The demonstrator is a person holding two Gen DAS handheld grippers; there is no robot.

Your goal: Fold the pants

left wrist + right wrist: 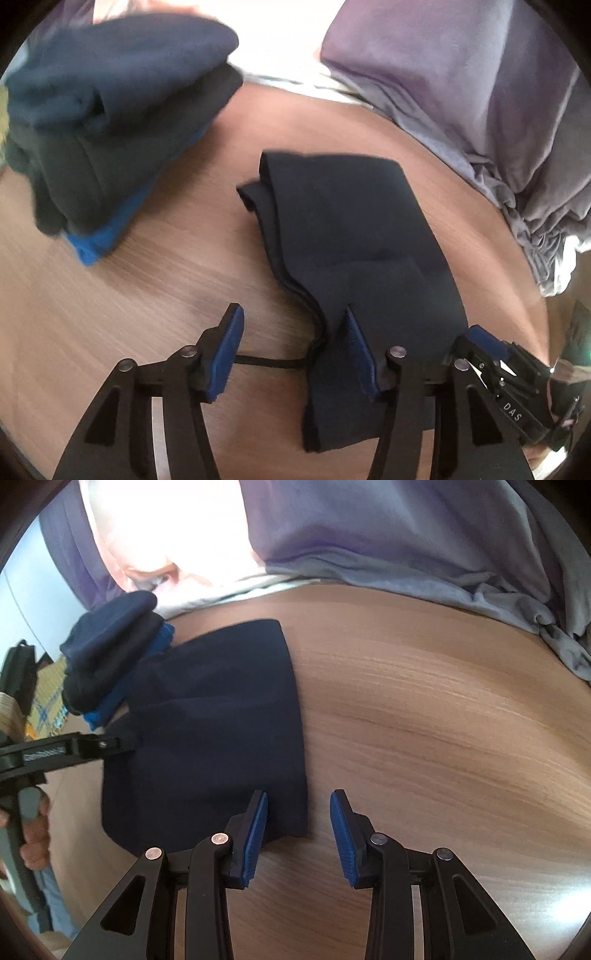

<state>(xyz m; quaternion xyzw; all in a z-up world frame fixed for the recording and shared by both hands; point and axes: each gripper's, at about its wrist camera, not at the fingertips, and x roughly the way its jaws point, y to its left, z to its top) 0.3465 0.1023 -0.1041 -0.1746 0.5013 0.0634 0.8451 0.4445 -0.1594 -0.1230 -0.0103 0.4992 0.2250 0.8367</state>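
Dark navy pants (354, 236) lie folded in a long narrow stack on the wooden table (147, 280); they also show in the right wrist view (221, 716). My left gripper (293, 317) is open at the near end of the pants, its right finger (356, 343) touching the cloth edge. A black drawstring (266, 362) trails between its fingers. My right gripper (298, 805) is open and empty just above the pants' near right corner. The left gripper shows from the side at the left edge of the right wrist view (85, 746).
A pile of folded dark and blue clothes (103, 129) sits at the far left of the table, also in the right wrist view (114, 653). Rumpled lavender-grey fabric (480, 103) lies along the table's far and right edge. Bare wood stretches right of the pants (443, 720).
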